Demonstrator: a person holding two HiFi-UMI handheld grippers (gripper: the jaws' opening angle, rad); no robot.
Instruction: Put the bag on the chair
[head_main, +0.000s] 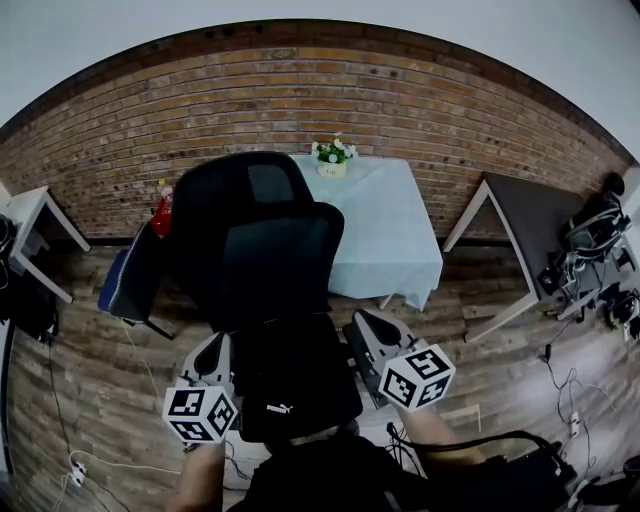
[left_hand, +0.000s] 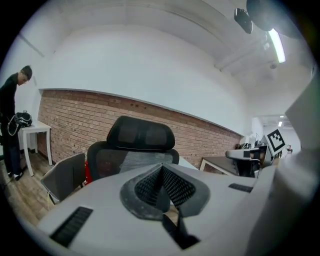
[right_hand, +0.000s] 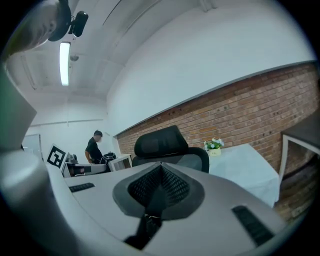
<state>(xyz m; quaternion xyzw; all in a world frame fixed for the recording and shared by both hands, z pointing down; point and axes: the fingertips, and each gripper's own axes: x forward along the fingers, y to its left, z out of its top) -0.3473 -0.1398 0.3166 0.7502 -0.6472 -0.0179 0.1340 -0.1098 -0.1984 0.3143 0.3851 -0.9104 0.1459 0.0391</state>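
Your left gripper (head_main: 214, 345) and your right gripper (head_main: 362, 322) sit low in the head view, one on each side of the black bag (head_main: 295, 385). The bag hangs between them, with a small white logo on its near face. It overlaps the lower part of the black chair (head_main: 270, 255), just on your side of the backrest. You cannot tell from here whether it touches the seat.

In the left gripper view, your left gripper (left_hand: 161, 174) has its jaws pressed together. They pinch a dark strap (left_hand: 173, 231) of the bag that runs down towards the camera. The right gripper view shows the same thing: your right gripper (right_hand: 160, 172) is fully closed on a black strap (right_hand: 146, 224). In both views the chair's headrest stands straight ahead of the jaws.

Beyond the chair stands a table (head_main: 390, 235) under a pale cloth, with a flower pot (head_main: 333, 158) at its far edge against the brick wall (head_main: 420, 110). A person (left_hand: 10, 127) stands far off at a white desk (at the left edge of the left gripper view).
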